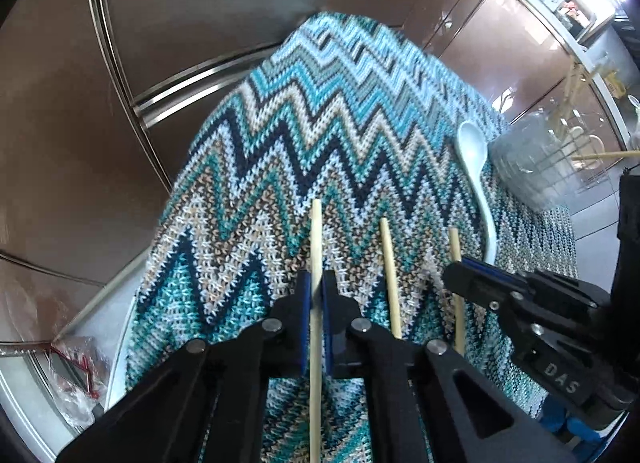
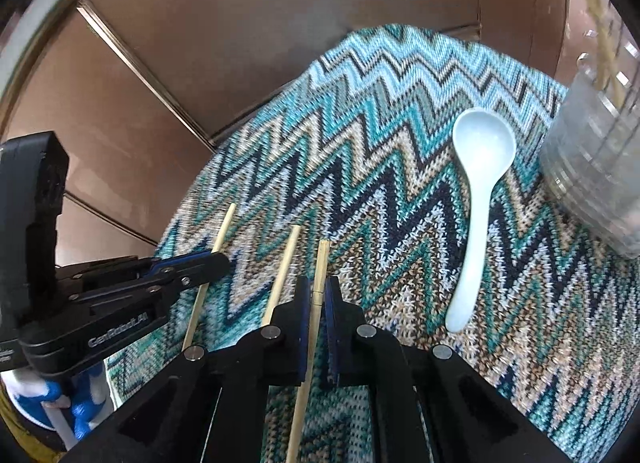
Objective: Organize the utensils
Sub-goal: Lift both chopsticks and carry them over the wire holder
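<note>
My left gripper (image 1: pixel 316 295) is pinching the leftmost chopstick (image 1: pixel 316 247) between its blue pads, the stick running straight through the narrow gap and poking out ahead of the fingertips. My right gripper (image 2: pixel 317 299) is doing the same with the rightmost chopstick (image 2: pixel 322 263), its jaws pressing together on the wood partway along. Between those two sticks a middle chopstick (image 1: pixel 390 275) is lying loose on the zigzag knitted mat (image 1: pixel 320 103), roughly parallel to the others, touched by neither gripper as far as I can tell. All three are sitting at the near end of the mat, pointing away from me.

Just right of the sticks a pale blue spoon (image 2: pixel 478 191) is lying flat on the mat, bowl up and at the far end, handle toward me. Beyond it, at the mat's right edge, a clear plastic holder (image 2: pixel 596 167) is standing with chopsticks already in it. Brown panels (image 2: pixel 280 23) with metal trim are rising behind the mat.
</note>
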{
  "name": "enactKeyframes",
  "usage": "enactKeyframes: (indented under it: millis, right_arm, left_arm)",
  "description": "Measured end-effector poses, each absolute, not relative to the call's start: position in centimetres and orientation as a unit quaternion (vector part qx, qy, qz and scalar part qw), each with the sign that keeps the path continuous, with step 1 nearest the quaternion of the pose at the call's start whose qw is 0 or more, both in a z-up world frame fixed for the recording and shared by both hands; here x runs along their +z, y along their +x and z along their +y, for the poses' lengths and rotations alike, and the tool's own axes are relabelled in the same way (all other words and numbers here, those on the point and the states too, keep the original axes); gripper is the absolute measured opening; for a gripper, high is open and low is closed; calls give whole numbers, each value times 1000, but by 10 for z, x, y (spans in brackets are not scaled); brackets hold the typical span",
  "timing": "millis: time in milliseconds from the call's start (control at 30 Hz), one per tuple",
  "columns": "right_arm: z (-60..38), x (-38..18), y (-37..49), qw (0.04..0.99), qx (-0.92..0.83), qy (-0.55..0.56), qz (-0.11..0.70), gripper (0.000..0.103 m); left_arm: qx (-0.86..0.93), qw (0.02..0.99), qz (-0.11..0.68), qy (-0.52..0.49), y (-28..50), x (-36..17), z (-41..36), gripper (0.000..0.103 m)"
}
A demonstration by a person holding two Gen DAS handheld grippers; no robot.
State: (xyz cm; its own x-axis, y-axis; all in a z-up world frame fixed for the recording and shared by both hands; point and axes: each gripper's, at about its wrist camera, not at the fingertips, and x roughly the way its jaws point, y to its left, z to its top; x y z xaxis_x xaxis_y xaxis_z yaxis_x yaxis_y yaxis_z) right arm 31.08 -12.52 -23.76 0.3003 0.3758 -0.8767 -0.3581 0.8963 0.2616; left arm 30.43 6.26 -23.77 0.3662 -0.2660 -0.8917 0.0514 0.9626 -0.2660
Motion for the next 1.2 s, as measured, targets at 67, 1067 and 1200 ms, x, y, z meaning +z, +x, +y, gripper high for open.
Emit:
enactKeyframes:
  millis: [67, 1067, 1200]
  right_arm:
    - [-128, -227, 300, 813, 233, 6, 534, 7]
    - [-144, -147, 225, 868, 230, -10, 439, 6]
    - [-149, -147, 231, 871, 226, -6, 436, 6]
  left_arm:
    - [-96, 830, 541, -92, 298, -231, 62, 5]
    - [-105, 880, 454, -94, 246, -176, 63, 5]
    - [-104, 877, 458, -100, 250, -181, 65, 5]
